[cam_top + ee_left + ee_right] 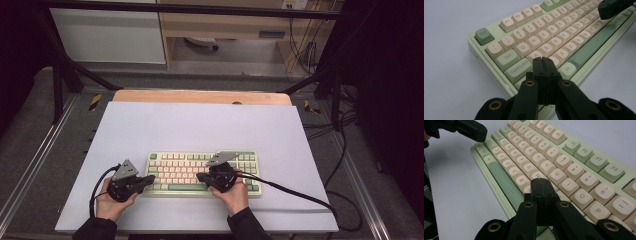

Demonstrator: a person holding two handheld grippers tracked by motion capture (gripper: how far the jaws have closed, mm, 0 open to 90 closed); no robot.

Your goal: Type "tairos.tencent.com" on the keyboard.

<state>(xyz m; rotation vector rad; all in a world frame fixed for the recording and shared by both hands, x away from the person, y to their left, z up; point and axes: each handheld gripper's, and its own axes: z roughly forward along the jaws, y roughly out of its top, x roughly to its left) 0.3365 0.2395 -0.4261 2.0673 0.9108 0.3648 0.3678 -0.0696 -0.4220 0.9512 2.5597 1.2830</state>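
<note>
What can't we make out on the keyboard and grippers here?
- Left gripper: its shut tips hide the key under them in the left gripper view; contact unclear.
- Right gripper: likewise in the right gripper view.
- Keyboard: legends too small in the high view; right end cut off in both gripper views.

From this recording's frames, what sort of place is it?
Probably a lab or workshop recording station, not a home desk: a black metal frame surrounds the white-topped table, loose black cables hang behind it, and a pale green keyboard with cream keys lies on it.
</note>
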